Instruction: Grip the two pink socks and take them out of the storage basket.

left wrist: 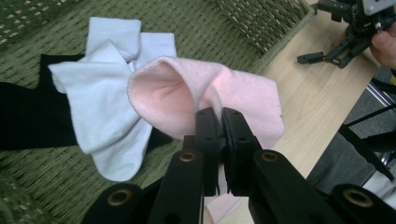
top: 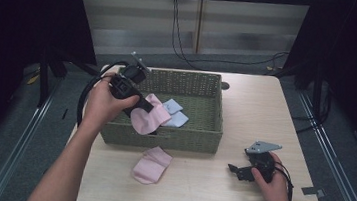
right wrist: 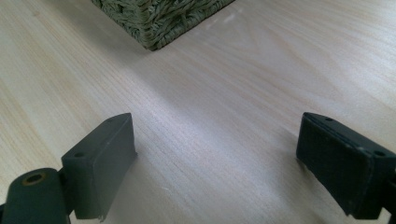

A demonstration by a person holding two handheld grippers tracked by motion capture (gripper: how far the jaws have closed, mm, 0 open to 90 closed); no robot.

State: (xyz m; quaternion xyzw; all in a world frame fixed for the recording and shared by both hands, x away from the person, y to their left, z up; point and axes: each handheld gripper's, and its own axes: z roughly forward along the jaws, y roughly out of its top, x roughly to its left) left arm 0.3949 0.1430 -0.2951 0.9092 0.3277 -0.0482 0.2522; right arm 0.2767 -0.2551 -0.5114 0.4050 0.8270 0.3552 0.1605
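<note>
Dim, soft high view — gripper views brighter, near parts blurred.

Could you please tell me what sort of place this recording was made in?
Probably a lab recording station: a light wooden table framed by black curtains, loose cables along the floor behind, and metal rails beside it.

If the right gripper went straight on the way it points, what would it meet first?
Bare table first. Further along, probably the near corner of the woven basket, though depth is hard to judge. The right gripper is open, holding nothing.

My left gripper (left wrist: pixel 218 122): black jaws, brass screws; right gripper (top: pixel 237 170): black, grey three-cornered plate, black cable; forearms bare.
</note>
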